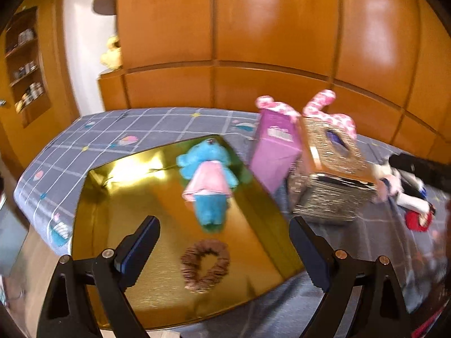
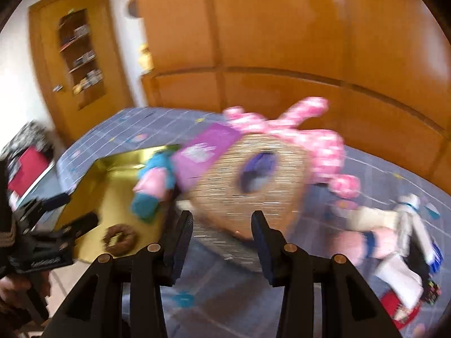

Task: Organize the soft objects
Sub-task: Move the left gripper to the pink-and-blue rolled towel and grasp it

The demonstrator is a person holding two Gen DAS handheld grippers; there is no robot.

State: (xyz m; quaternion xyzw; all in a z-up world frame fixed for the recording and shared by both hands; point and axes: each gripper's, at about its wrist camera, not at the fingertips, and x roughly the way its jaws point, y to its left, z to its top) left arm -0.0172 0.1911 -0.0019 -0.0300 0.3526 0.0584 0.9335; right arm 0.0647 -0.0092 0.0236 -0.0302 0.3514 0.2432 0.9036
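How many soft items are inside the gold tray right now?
2. A blue plush toy in a pink dress lies toward the far side of the gold tray; a brown scrunchie lies nearer the open left gripper. None seems hidden.

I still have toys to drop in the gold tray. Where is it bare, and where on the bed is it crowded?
The gold tray is bare along its left half, left of the blue plush and brown scrunchie. Bedspread beyond the tray is also free. Crowded: right of the tray, where the purple box, woven tissue box and doll bunch together.
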